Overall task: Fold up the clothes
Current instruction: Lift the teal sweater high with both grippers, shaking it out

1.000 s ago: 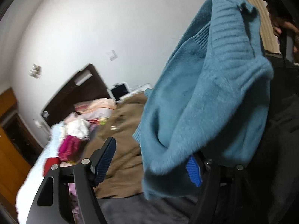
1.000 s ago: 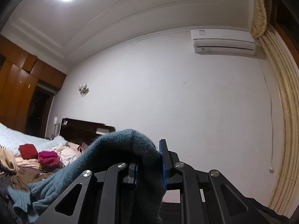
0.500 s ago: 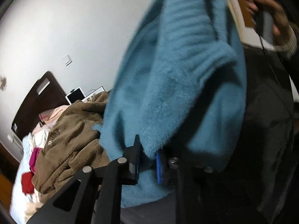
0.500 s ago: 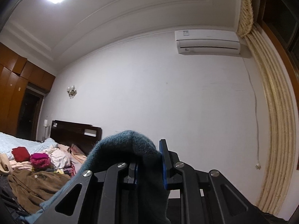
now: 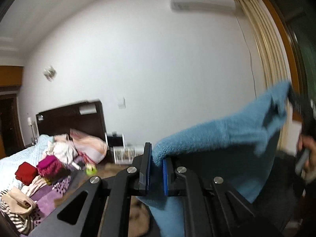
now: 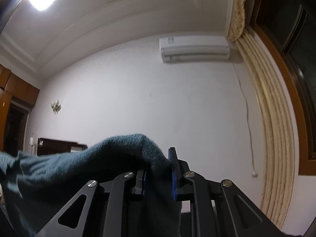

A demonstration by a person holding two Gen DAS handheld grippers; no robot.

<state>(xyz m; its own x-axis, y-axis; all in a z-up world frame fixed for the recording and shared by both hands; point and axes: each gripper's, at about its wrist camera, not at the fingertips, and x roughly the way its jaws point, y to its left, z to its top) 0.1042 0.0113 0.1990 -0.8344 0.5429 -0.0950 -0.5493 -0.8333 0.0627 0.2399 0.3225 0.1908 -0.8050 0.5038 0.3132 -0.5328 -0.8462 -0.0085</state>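
We hold fuzzy blue knit sweater (image 5: 217, 136) aloft, stretched between both tongs: left tongs (image 5: 156, 169) clenched on one edge, right tongs (image 6: 158, 169) on other. Step: spreading garment. Next: lower flat onto bed (image 5: 11, 162).

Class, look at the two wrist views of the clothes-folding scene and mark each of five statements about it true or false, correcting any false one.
1. The left gripper is shut on the fluffy blue knitted sweater. True.
2. The right gripper is open and holds nothing. False: it is shut on the same sweater, which looks dark teal in that view.
3. The sweater lies flat on the bed. False: it hangs between the two grippers, above the bed.
4. A folded red garment lies on the pale blue bedspread. True.
5. The white air conditioner stands on the floor. False: it is mounted high on the wall, near the cream curtain.
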